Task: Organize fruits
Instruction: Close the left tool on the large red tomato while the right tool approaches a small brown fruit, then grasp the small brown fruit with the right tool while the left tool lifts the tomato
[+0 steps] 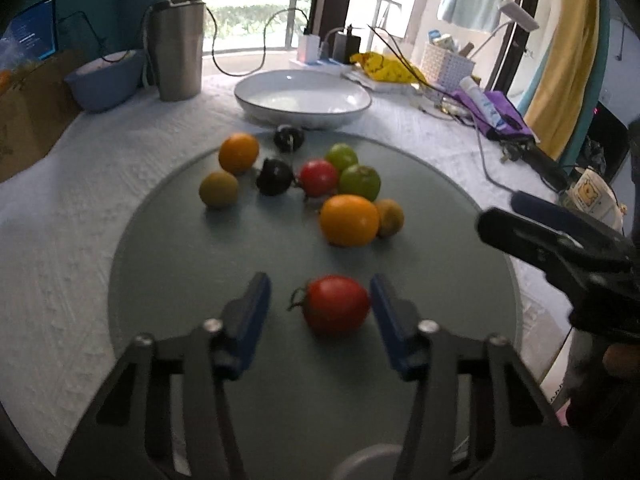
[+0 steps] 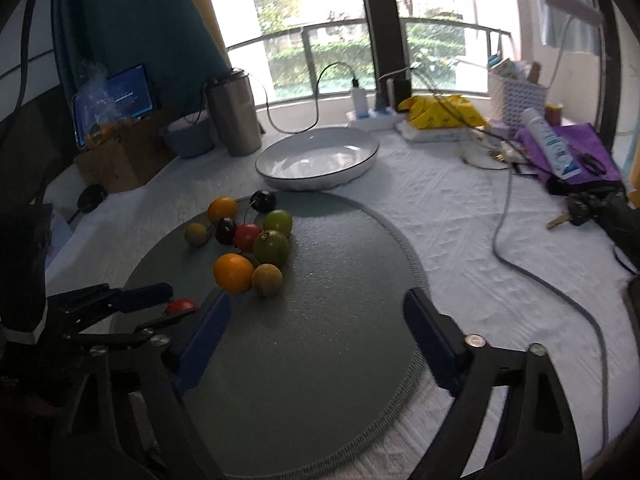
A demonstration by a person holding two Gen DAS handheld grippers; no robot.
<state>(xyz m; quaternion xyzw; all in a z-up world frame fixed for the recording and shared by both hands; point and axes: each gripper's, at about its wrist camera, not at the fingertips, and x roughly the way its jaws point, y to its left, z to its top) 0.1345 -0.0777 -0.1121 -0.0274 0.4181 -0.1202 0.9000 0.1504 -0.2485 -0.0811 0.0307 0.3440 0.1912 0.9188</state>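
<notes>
A red tomato [image 1: 336, 305] lies at the near part of a round grey mat [image 1: 172, 264]. It sits between the blue fingers of my left gripper [image 1: 320, 282]. The right finger is close against the tomato and a gap shows on the left, so the gripper is open. Farther back lies a cluster of fruit: a big orange [image 1: 349, 220], two green fruits [image 1: 360, 182], another tomato [image 1: 318, 177], dark fruits [image 1: 274, 176] and brownish ones [image 1: 219, 189]. My right gripper [image 2: 318, 298] hovers open over bare mat [image 2: 320, 360], near an orange [image 2: 233, 273]. It also shows at the right edge of the left wrist view [image 1: 500, 212].
A white shallow dish [image 1: 248, 102] stands just behind the mat, beside a steel tumbler [image 1: 176, 48] and a blue bowl [image 1: 104, 80]. A grey cable [image 2: 516, 256], keys [image 2: 568, 216], a purple cloth and a white basket [image 2: 516, 100] crowd the table's right side. A cardboard box [image 2: 120, 160] stands left.
</notes>
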